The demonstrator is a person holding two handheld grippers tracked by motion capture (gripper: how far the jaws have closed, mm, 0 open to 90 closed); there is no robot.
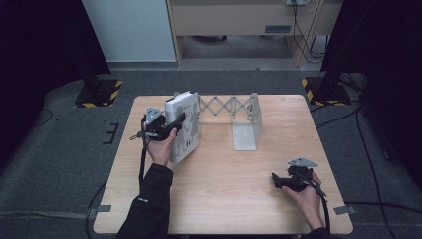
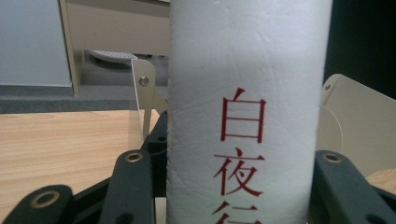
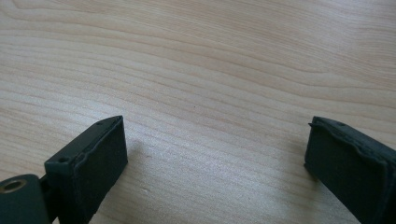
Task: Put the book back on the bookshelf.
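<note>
Here we are looking down on a pale wooden table [image 1: 224, 199] where the left gripper [image 1: 171, 124] is clamping a thick white book [image 1: 183, 127] by its spine, holding it upright near the table's far left part. In the left gripper view the spine [image 2: 243, 112] is standing between the two black jaws, which are pressing on either side of it; we are reading red Chinese characters [image 2: 240, 140] running down it, with the lowest one cut off at the frame's bottom edge. The book is blocking most of the cream metal expanding book rack [image 1: 239, 117] behind it, so we are seeing just one end plate [image 2: 142, 100] at the left and another [image 2: 355, 126] at the right; in the high view the rack's scissor links are stretching from the book toward an upright plate near the table's middle. Whether the book's foot is touching the table we cannot tell.

The right gripper [image 1: 283, 181] is resting low over the near right part of the table, well apart from the book. Its jaws are standing wide apart over bare wood grain [image 3: 210, 70], with nothing between them.
</note>
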